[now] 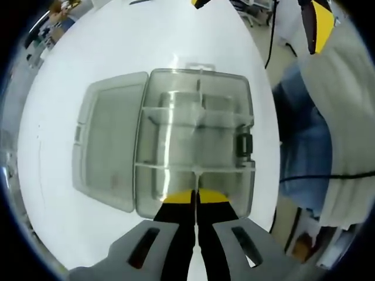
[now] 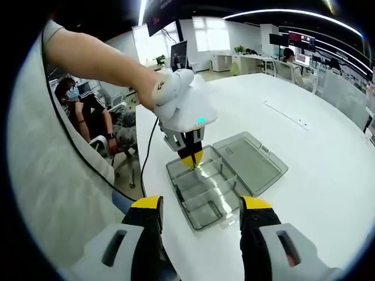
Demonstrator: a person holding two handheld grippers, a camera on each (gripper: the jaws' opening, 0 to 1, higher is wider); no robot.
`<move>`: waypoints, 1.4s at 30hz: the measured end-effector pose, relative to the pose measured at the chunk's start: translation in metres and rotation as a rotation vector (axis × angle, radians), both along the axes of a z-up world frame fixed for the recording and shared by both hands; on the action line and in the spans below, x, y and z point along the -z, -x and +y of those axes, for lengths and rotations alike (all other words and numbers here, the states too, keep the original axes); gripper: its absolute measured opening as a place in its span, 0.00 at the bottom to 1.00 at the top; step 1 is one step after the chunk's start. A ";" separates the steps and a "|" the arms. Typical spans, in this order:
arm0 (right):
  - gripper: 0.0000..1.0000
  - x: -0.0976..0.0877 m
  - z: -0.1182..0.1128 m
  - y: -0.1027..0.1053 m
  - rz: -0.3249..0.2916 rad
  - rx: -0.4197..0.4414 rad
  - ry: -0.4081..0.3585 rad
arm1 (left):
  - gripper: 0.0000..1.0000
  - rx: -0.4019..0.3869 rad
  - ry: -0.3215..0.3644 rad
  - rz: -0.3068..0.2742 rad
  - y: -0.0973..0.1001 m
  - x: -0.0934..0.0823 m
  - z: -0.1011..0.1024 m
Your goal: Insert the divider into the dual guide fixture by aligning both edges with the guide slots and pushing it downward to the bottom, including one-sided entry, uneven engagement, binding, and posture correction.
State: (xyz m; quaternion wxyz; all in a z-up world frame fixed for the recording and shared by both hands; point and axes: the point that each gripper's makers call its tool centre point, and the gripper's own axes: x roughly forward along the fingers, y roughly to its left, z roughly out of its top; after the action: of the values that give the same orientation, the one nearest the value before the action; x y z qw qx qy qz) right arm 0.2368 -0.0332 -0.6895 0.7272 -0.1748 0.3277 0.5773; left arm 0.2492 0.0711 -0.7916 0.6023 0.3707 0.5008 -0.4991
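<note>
A clear plastic compartment box [image 1: 142, 146] lies on the white table [image 1: 70, 222] with its lid [image 1: 108, 146] folded open to the side. My left gripper [image 1: 195, 198] is shut at the box's near wall, with a thin pale strip pinched between its yellow tips. This looks like the clear divider [image 1: 197, 175], in line with the box's centre partition. The right gripper view shows the left gripper [image 2: 191, 157] pointing down into the box [image 2: 205, 218] at its far end, held by a gloved hand [image 2: 173, 88]. My right gripper [image 2: 201, 206] hangs open above the table, short of the box.
The open lid [image 2: 252, 161] lies right of the box. The table edge [image 2: 143, 170] runs close by on the left, with a cable hanging over it. A seated person [image 2: 82, 102] is beyond that edge. Desks and monitors stand in the background.
</note>
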 end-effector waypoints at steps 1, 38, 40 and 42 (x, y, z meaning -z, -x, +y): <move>0.49 0.000 0.000 0.000 0.000 0.000 0.000 | 0.00 0.002 -0.003 -0.001 0.000 0.000 0.000; 0.50 -0.003 -0.010 0.009 -0.010 0.005 0.013 | 0.00 -0.029 0.011 -0.025 -0.001 0.004 -0.001; 0.50 -0.003 -0.011 0.009 -0.010 0.005 0.012 | 0.04 -0.042 0.009 -0.038 -0.003 0.003 0.001; 0.50 -0.003 -0.011 0.009 -0.011 0.005 0.011 | 0.08 -0.045 -0.002 -0.039 -0.004 0.003 0.005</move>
State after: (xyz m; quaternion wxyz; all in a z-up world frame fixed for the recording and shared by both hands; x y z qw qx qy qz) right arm 0.2279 -0.0438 -0.6861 0.7295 -0.1809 0.3274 0.5726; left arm 0.2529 0.0761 -0.7949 0.6226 0.3696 0.4977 -0.4775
